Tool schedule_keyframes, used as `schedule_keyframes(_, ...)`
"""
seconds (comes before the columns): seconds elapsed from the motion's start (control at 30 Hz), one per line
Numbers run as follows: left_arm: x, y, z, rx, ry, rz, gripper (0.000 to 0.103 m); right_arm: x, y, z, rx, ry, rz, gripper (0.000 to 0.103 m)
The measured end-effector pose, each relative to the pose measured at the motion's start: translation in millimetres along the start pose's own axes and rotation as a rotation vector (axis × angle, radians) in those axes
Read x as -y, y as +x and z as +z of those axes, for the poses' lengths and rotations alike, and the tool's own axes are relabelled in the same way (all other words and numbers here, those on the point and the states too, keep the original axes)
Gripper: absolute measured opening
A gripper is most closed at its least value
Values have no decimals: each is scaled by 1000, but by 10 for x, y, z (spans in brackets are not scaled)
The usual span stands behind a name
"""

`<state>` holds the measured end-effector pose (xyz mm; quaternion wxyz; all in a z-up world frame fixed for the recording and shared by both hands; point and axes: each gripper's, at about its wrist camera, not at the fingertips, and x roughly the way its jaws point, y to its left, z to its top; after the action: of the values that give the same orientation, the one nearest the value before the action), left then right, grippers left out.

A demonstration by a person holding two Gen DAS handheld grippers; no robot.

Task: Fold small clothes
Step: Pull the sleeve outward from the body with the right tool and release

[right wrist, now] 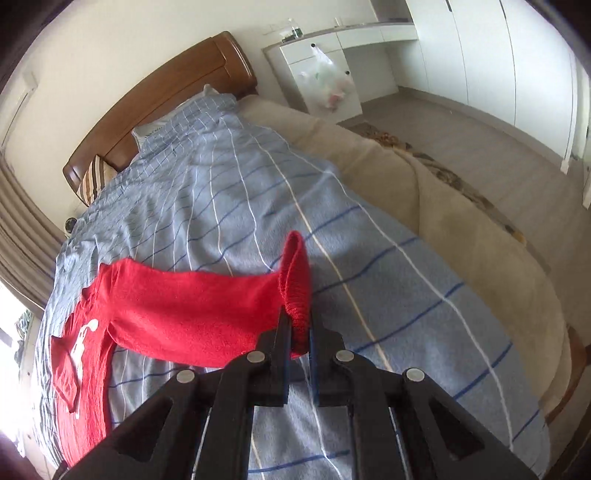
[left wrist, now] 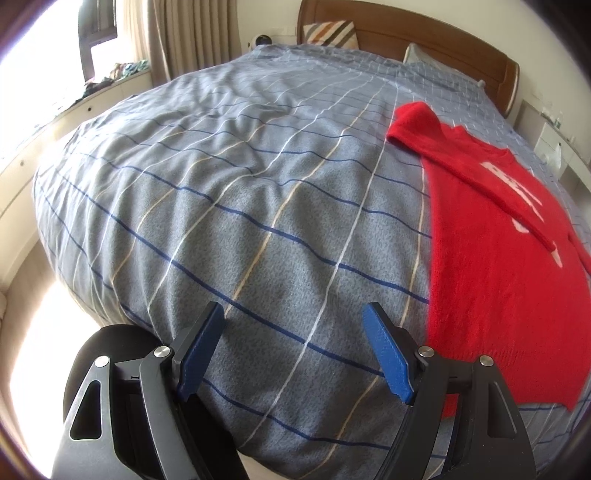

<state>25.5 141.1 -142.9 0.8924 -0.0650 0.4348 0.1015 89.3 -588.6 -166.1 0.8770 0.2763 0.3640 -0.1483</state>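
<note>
A small red sweater (left wrist: 491, 236) with white lettering lies on the blue-grey checked bed cover (left wrist: 240, 192), at the right of the left wrist view. One sleeve is folded across its chest there. My left gripper (left wrist: 293, 325) is open and empty, above the cover just left of the sweater's lower hem. In the right wrist view my right gripper (right wrist: 297, 325) is shut on the cuff of the other red sleeve (right wrist: 192, 306), holding it lifted off the cover (right wrist: 369, 266); the sweater body (right wrist: 81, 365) lies at the lower left.
A wooden headboard (left wrist: 406, 29) and pillows (left wrist: 330, 33) stand at the far end of the bed. A beige blanket (right wrist: 424, 206) runs along the bed's right side. White cabinets (right wrist: 332, 66) and the floor lie beyond. A window ledge (left wrist: 74, 99) and curtains are at left.
</note>
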Motion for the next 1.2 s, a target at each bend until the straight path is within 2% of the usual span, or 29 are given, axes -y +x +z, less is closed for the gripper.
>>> schedule_keyframes(0.1, -18, -13, 2, 4, -3, -3, 80, 109, 97, -89, -16, 95, 70, 17)
schedule_keyframes(0.17, -26, -5, 5, 1, -10, -5, 80, 166, 121, -117, -3, 150, 123, 31)
schedule_keyframes(0.23, -23, 12, 3, -4, -12, -5, 80, 191, 101, -122, 14, 179, 146, 33)
schedule_keyframes(0.3, -8, 20, -3, -7, -6, -1, 80, 181, 115, -109, 9, 190, 139, 26)
schedule_keyframes(0.33, -3, 21, -5, -7, -2, 0, 80, 184, 128, -96, 5, 186, 104, 4)
schedule_keyframes(0.43, -8, 23, -3, -6, 2, 2, 80, 152, 140, -105, 6, 145, -30, 4)
schedule_keyframes(0.5, -21, 39, -2, -13, -4, 6, 80, 169, 148, -146, 19, 112, -82, 4)
schedule_keyframes(0.7, -11, 31, -15, -8, -1, 18, 80, 316, 88, -266, 53, 99, -54, 4)
schedule_keyframes(0.77, 21, 35, -22, -7, 17, 29, 80, 331, 12, -299, 61, 91, -55, 11)
schedule_keyframes(0.83, 58, 41, -25, -7, 36, 41, 80, 304, -78, -326, 77, 66, -90, 13)
schedule_keyframes(0.9, 79, 28, -30, 0, 50, 49, 80, 267, -202, -376, 98, 36, -136, 23)
schedule_keyframes(0.97, 90, 9, -30, 8, 58, 54, 82, 229, -358, -441, 134, 17, -187, 47)
schedule_keyframes(1.0, 95, 1, -27, 13, 59, 56, 83, 205, -450, -486, 157, 9, -213, 51)
schedule_keyframes(1.1, 93, -19, -21, 23, 60, 64, 84, 82, -734, -645, 225, -12, -245, 58)
schedule_keyframes(1.2, 94, -36, -21, 27, 62, 72, 84, -142, -949, -835, 260, -47, -210, 65)
